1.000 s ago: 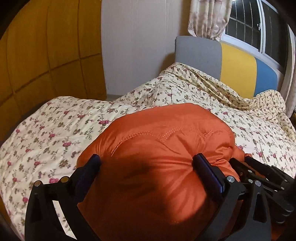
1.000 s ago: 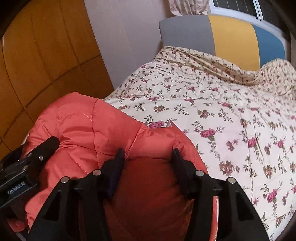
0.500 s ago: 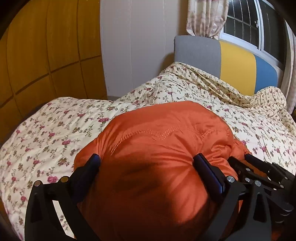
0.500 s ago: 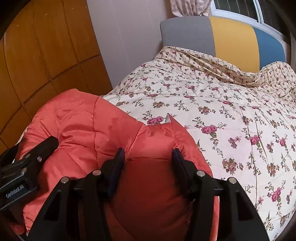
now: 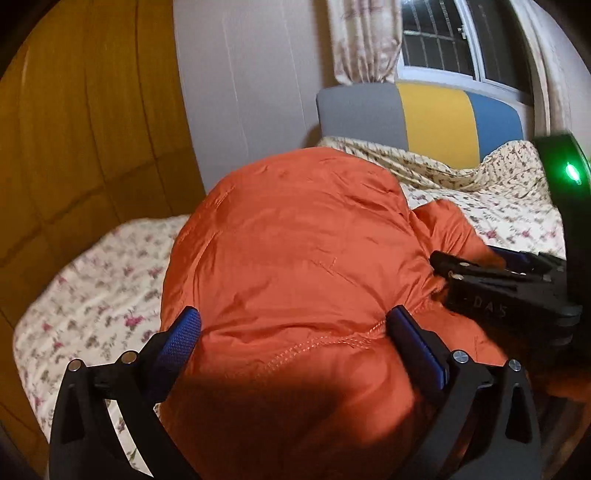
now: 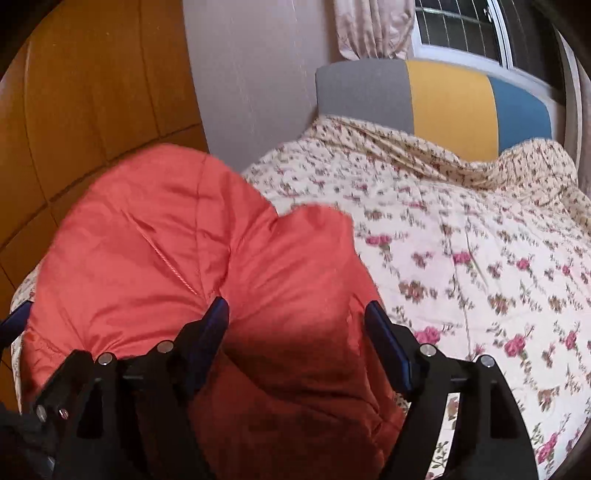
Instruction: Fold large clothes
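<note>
A puffy orange jacket (image 5: 295, 258) is bunched into a thick bundle over the flowered bed cover (image 5: 92, 273). My left gripper (image 5: 295, 332) has its blue-padded fingers clamped on a fat fold of the jacket. My right gripper (image 6: 297, 325) grips another fold of the same jacket (image 6: 177, 229), which bulges up to its left. The right gripper's body also shows at the right of the left wrist view (image 5: 502, 291). The jacket's underside and the rest of its shape are hidden.
The bed cover (image 6: 461, 240) spreads out to the right. A grey, yellow and blue headboard (image 6: 443, 96) stands at the far end under a window with a curtain (image 6: 373, 26). A wooden wardrobe wall (image 5: 85, 122) runs along the left.
Both grippers have lifted and tilted upward with the jacket, which now rises higher in both views and covers more of the bed. The right gripper sits closer to the left one.
</note>
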Motion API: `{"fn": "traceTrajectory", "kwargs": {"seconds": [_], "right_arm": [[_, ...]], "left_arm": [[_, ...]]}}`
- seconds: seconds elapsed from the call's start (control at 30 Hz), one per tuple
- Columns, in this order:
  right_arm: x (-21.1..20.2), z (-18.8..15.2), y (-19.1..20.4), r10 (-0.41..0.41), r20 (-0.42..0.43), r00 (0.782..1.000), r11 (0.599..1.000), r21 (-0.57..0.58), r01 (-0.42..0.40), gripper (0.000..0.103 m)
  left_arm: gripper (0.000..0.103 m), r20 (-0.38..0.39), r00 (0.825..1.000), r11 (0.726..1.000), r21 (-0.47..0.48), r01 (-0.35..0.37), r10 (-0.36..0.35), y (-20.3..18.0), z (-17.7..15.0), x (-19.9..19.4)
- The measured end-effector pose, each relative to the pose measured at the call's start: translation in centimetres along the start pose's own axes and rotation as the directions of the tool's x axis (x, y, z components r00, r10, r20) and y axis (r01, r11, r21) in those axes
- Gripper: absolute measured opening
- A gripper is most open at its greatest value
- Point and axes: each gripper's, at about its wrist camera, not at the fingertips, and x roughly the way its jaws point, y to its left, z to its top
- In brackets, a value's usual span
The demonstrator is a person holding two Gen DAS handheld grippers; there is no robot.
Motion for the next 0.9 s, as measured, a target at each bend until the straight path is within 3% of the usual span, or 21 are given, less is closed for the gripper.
{"fn": "traceTrajectory", "kwargs": {"seconds": [0.07, 0.17, 0.27, 0.37, 0.5, 0.57, 0.73, 0.9], "right_arm": [[0.0, 0.2, -0.3, 0.012, -0.022, 1.0, 1.0, 0.018, -0.012, 0.081], [-2.0, -0.1, -1.3, 0.043, -0.028, 0.999, 0.997, 0.062, -0.041, 0.083], [-5.4, -1.4, -2.3, 0.062, -0.021, 0.998, 0.995, 0.085, -0.06, 0.101], [-8.8, -3.1, -2.6, 0.109, -0.022, 0.994, 0.993, 0.048, -0.108, 0.101], [-12.7, -5.2, -1.4, 0.106, -0.019, 0.994, 0.994, -0.027, -0.107, 0.101], [-14.8, -6.3, -0.5, 0.096, -0.005, 0.995, 0.993, -0.062, -0.096, 0.101], [-19.2, -8.4, 1.1, 0.074, 0.039, 0.997, 0.992, -0.106, -0.069, 0.101], [-21.4, -9.2, 1.4, 0.089, 0.051, 0.995, 0.993, -0.084, -0.084, 0.101]], "left_arm": [[0.1, -0.02, 1.0, 1.0, 0.01, -0.005, 0.005, -0.1, 0.3, 0.2], [0.1, -0.051, 0.998, 0.999, -0.02, 0.041, -0.042, 1.0, 0.7, -0.3], [0.1, -0.085, 0.994, 0.994, -0.088, 0.06, -0.068, 2.1, 0.5, -2.4], [0.1, -0.106, 0.993, 0.988, -0.147, 0.044, -0.06, 2.7, -0.3, -5.0], [0.1, -0.136, 0.987, 0.98, -0.194, 0.052, -0.08, 3.5, -1.5, -8.1], [0.1, -0.124, 0.989, 0.974, -0.217, 0.057, -0.086, 4.0, -1.9, -10.1], [0.1, -0.07, 0.997, 0.974, -0.227, 0.008, -0.024, 4.9, -2.5, -14.5], [0.1, -0.033, 0.999, 0.976, -0.219, -0.02, 0.013, 5.0, -3.1, -17.7]]}}
